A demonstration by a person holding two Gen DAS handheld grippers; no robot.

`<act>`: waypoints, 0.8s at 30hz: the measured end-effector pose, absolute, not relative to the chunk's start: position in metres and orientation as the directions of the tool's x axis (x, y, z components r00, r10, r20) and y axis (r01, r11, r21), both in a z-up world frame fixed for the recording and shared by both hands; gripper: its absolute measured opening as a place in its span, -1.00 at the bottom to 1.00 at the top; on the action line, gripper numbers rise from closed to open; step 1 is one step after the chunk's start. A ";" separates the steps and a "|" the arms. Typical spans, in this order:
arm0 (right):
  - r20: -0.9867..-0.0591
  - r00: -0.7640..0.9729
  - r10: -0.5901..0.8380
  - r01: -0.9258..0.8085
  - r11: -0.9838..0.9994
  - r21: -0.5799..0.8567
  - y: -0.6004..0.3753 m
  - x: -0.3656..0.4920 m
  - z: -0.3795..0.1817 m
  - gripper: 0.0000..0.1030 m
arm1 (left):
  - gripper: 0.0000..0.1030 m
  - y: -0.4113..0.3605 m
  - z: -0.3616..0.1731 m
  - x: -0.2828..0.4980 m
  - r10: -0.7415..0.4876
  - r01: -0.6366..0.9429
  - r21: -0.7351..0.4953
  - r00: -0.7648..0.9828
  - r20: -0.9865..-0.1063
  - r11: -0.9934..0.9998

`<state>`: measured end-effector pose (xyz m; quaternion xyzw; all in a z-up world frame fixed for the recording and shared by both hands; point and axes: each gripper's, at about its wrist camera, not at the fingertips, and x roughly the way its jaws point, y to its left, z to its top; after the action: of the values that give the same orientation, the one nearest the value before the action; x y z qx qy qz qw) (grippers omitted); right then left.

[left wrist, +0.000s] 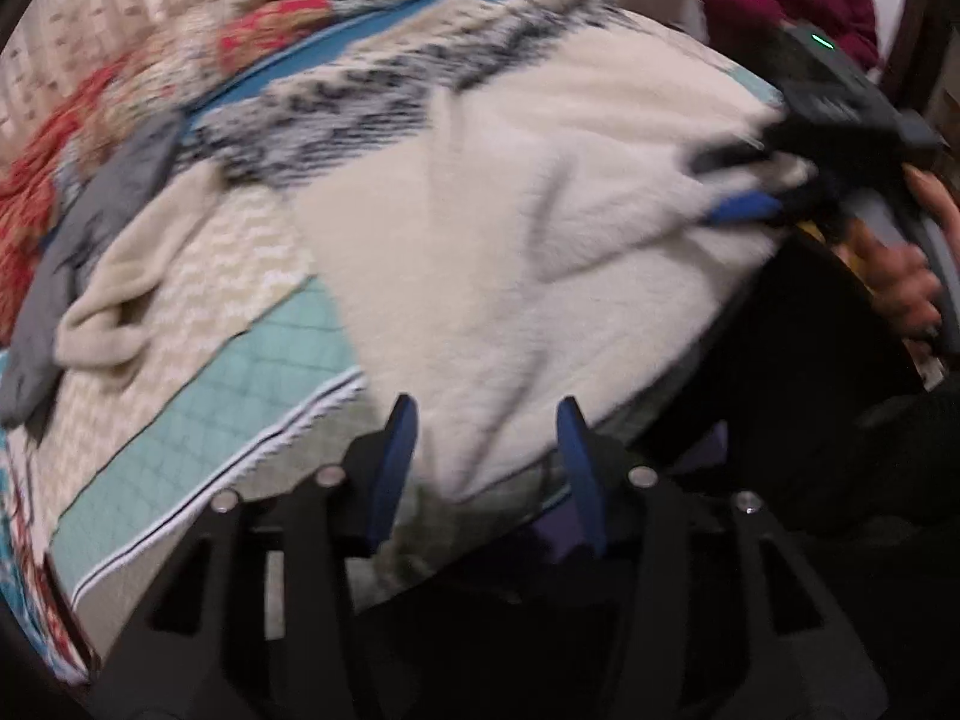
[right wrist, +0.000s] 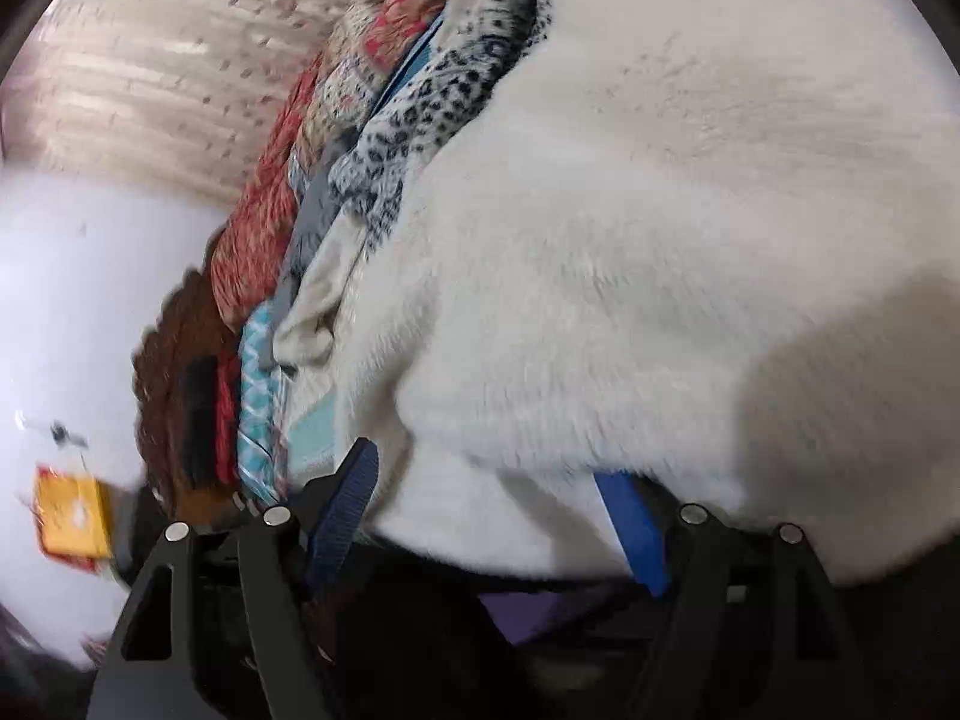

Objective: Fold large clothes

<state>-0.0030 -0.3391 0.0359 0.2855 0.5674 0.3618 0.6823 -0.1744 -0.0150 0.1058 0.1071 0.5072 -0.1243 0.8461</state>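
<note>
No readable text or labels anywhere.

A white fleece garment (right wrist: pixel 630 228) is seen filling most of the view. Its lower edge is draped between the spread blue fingers (right wrist: pixel 345 510) of the right gripper (right wrist: pixel 486 516). Left of the fleece, leopard-print fabric (right wrist: pixel 420 108), a red patterned cloth (right wrist: pixel 270 240) and a teal quilted cover (right wrist: pixel 261 396) are bunched.

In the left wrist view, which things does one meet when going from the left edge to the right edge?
Grey garment → cream knitted piece → teal quilted cover → white fleece garment → right gripper → person's hand.
</note>
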 end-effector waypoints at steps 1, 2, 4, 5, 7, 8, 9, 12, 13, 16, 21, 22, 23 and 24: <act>-0.550 0.089 0.830 -0.164 0.557 0.814 -0.335 0.000 0.036 -0.56 | -0.02 -0.019 0.103 -0.172 -0.103 0.323 0.055 0.452 -0.886 0.945; -0.544 0.083 0.835 -0.153 0.550 0.821 -0.333 0.000 0.037 -0.84 | -0.02 -0.023 0.097 -0.166 -0.094 0.324 0.065 0.451 -0.888 0.944; -0.511 0.100 0.854 -0.161 0.520 0.839 -0.337 -0.007 0.049 -0.84 | -1.00 -0.024 0.083 -0.156 -0.058 0.321 0.093 0.429 -0.901 0.942; -0.491 0.122 0.863 -0.208 0.506 0.837 -0.347 -0.017 0.064 -0.84 | -1.00 -0.018 0.079 -0.154 -0.046 0.303 0.084 0.398 -0.916 0.949; -0.499 0.150 0.854 -0.277 0.521 0.808 -0.365 -0.035 0.087 -0.84 | -1.00 -0.001 0.086 -0.163 -0.090 0.279 0.024 0.388 -0.917 0.960; -0.532 0.168 0.830 -0.288 0.558 0.778 -0.379 -0.042 0.091 -0.84 | -1.00 0.004 0.089 -0.168 -0.102 0.279 0.010 0.385 -0.917 0.960; -0.592 0.186 0.785 -0.276 0.619 0.735 -0.389 -0.048 0.087 -0.84 | -1.00 0.010 0.092 -0.177 -0.110 0.278 -0.003 0.371 -0.922 0.961; -0.705 0.164 0.690 -0.213 0.723 0.657 -0.403 -0.055 0.055 -0.82 | -1.00 0.020 0.091 -0.193 -0.160 0.290 -0.066 0.314 -0.936 0.955; -0.737 0.154 0.658 -0.203 0.751 0.628 -0.404 -0.056 0.047 -0.81 | -1.00 0.022 0.093 -0.194 -0.154 0.281 -0.062 0.321 -0.934 0.958; -0.760 0.136 0.636 -0.201 0.769 0.607 -0.417 -0.059 0.035 -0.81 | -0.99 0.038 0.105 -0.179 -0.173 0.204 -0.104 0.359 -0.917 0.973; -0.694 0.131 0.708 -0.222 0.703 0.676 -0.477 -0.067 0.049 -0.65 | -0.23 0.070 0.100 -0.138 -0.189 0.013 -0.197 0.349 -0.918 0.980; -0.681 0.185 0.708 -0.215 0.706 0.675 -0.489 -0.058 0.064 -0.55 | -0.23 0.071 0.096 -0.132 -0.208 -0.002 -0.222 0.338 -0.918 0.975; -0.670 0.252 0.698 -0.208 0.715 0.667 -0.502 -0.047 0.078 -0.44 | -0.22 0.070 0.091 -0.125 -0.231 -0.015 -0.249 0.322 -0.918 0.968; -0.649 0.352 0.675 -0.185 0.730 0.659 -0.520 -0.031 0.095 -0.12 | -0.12 0.067 0.085 -0.120 -0.255 -0.030 -0.277 0.302 -0.918 0.960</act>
<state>-0.0312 -0.5199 0.0946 0.2455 0.4990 0.2738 0.7847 -0.1198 0.0669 0.0852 -0.1215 0.5864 -0.0706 0.7977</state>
